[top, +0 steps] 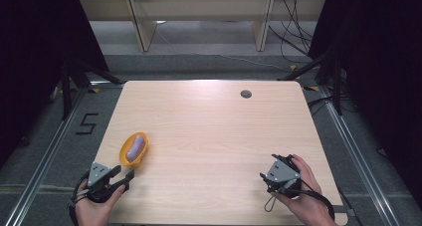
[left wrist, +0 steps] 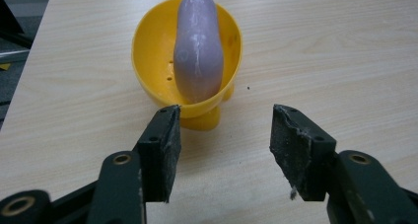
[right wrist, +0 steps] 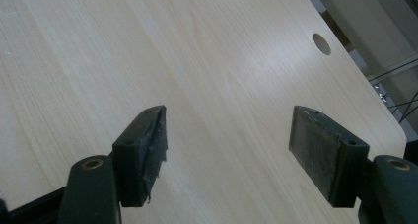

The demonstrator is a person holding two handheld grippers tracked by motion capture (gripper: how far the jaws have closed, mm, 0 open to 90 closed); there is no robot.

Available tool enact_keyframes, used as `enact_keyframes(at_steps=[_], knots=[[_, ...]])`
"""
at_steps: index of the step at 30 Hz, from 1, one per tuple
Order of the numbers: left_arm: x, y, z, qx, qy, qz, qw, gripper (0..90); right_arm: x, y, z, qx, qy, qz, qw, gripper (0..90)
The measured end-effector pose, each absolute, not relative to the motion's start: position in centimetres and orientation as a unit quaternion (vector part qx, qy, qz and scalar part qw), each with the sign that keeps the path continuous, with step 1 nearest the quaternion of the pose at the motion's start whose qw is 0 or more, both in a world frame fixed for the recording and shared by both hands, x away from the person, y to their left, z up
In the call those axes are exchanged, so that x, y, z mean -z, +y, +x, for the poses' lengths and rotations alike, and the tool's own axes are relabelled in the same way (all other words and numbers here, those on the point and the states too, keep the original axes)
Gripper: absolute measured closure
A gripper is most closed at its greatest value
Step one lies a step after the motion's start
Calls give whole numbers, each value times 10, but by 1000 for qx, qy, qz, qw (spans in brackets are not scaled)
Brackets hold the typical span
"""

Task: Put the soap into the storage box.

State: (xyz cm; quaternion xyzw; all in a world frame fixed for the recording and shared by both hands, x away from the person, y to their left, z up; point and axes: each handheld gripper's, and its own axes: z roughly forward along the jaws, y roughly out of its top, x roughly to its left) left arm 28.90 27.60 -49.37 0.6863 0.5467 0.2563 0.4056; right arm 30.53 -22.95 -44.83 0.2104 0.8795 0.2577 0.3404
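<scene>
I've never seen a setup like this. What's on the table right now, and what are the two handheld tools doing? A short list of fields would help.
Surface: light wooden table with a round hole near its far edge
Dish: yellow oval dish, at the table's left side
Contents: pale purple soap bar lying in the dish
Left gripper: fingers open, just short of the dish, nothing between them
Right gripper: fingers open over bare wood, holding nothing

Hand-held gripper (right wrist: pixel 226 150) jaws apart over bare table (right wrist: pixel 212 61).
</scene>
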Motion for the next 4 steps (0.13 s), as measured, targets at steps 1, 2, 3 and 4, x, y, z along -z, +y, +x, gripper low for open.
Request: enact_keyframes(at_steps=[1, 2, 3, 4], knots=[[494, 277, 289, -256, 547, 689, 401, 451, 448, -230, 305, -258, 879, 212, 341, 314], [494, 277, 289, -255, 547, 688, 403, 453, 448, -230, 305, -259, 878, 214, 341, 314], [494, 278, 289, -254, 548, 687, 403, 454, 449, -230, 304, -260, 875, 223, 341, 314], [494, 278, 289, -254, 548, 685, 407, 456, 449, -230, 305, -260, 875, 224, 341, 314]])
